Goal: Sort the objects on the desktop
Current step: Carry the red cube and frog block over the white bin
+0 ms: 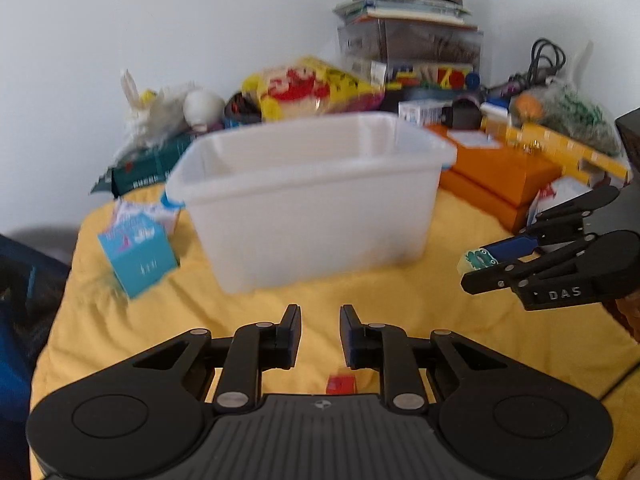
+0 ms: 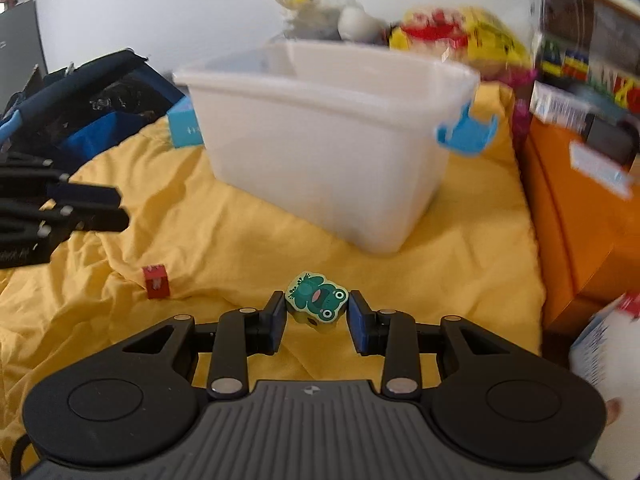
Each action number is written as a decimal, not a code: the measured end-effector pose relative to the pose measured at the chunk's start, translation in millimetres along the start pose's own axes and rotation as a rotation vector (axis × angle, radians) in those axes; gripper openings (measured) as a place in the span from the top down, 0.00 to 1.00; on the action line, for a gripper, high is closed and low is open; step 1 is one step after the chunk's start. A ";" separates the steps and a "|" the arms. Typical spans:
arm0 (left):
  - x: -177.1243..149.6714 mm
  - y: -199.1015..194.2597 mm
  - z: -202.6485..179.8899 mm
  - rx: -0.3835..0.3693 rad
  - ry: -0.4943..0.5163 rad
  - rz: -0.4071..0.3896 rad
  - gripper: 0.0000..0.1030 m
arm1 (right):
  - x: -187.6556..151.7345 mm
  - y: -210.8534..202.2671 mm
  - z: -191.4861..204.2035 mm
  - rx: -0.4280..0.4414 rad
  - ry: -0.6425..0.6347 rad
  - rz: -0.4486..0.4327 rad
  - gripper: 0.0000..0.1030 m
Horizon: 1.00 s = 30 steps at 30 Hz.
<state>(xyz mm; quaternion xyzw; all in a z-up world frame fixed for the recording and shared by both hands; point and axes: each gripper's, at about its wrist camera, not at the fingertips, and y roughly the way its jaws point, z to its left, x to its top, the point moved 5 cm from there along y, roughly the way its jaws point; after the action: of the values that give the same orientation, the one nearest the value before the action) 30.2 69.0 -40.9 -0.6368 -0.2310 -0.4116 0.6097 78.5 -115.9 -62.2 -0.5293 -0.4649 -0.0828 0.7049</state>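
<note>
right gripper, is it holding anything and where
The right gripper holds a small green frog-faced eraser block, jaws on its two opposite sides. The left gripper holds nothing.

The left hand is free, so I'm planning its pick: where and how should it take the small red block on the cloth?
Grip the red block across its two flat upright sides, coming from above with the open left gripper. It is a small boxy piece standing alone on wrinkled yellow cloth, so probably nothing blocks a top-down approach; a cloth fold rises beside it.
</note>
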 end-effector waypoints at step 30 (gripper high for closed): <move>-1.3 21.3 4.8 -0.067 -0.032 0.076 0.79 | 29.3 -34.3 4.9 -0.003 0.005 -0.098 0.65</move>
<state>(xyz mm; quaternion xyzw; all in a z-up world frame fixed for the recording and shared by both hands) 47.7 70.6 -54.1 -0.6718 -0.2025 -0.3852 0.5995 71.0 -115.5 -17.4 -0.5069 -0.4884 -0.1193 0.7002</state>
